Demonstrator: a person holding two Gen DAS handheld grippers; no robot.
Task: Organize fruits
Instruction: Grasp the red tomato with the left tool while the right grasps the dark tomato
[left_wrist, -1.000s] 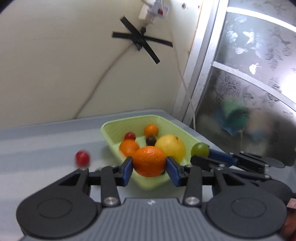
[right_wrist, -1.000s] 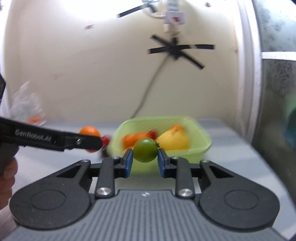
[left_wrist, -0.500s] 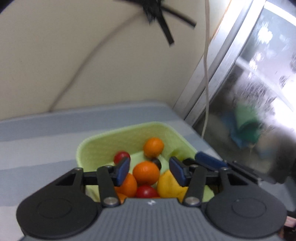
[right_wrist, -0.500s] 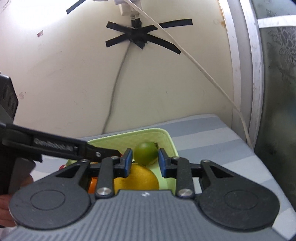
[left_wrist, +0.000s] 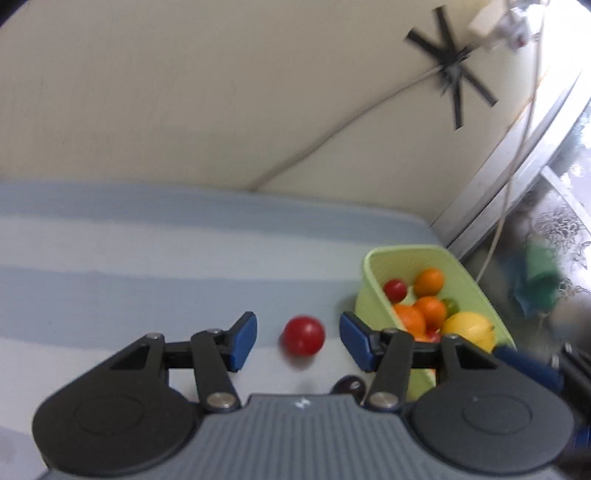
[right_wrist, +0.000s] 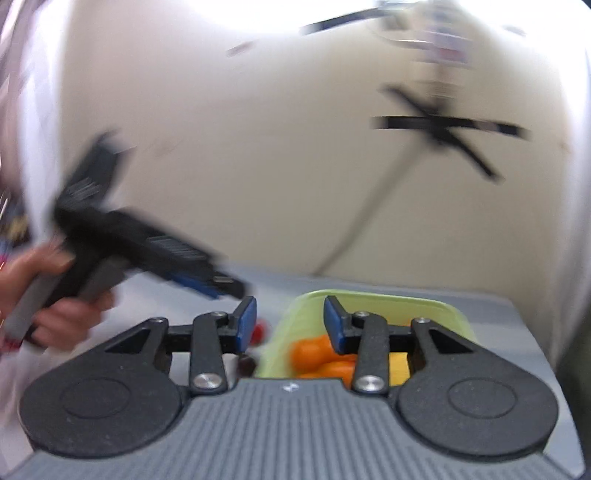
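Note:
A light green basket (left_wrist: 373, 266) on the striped cloth holds oranges (left_wrist: 428, 312), a yellow lemon (left_wrist: 467, 328), a small red fruit (left_wrist: 395, 288) and a green fruit (left_wrist: 451, 305). My left gripper (left_wrist: 298, 341) is open and empty, its jaws either side of a red tomato (left_wrist: 303, 334) lying on the cloth left of the basket. A dark grape (left_wrist: 347, 386) lies just in front of it. My right gripper (right_wrist: 289, 325) is open and empty above the basket's (right_wrist: 406, 297) left rim; oranges (right_wrist: 310, 350) show below.
The blue-and-white striped cloth (left_wrist: 129, 266) covers the table up to a cream wall. A cable and black tape cross (left_wrist: 450, 66) hang on the wall. A window frame (left_wrist: 517, 166) rises to the right of the basket. The left gripper (right_wrist: 155, 254) shows, blurred, in the right wrist view.
Left gripper released its orange into the basket and swung left to the red tomato. Right gripper opened, dropped the green fruit into the basket, and pulled back.

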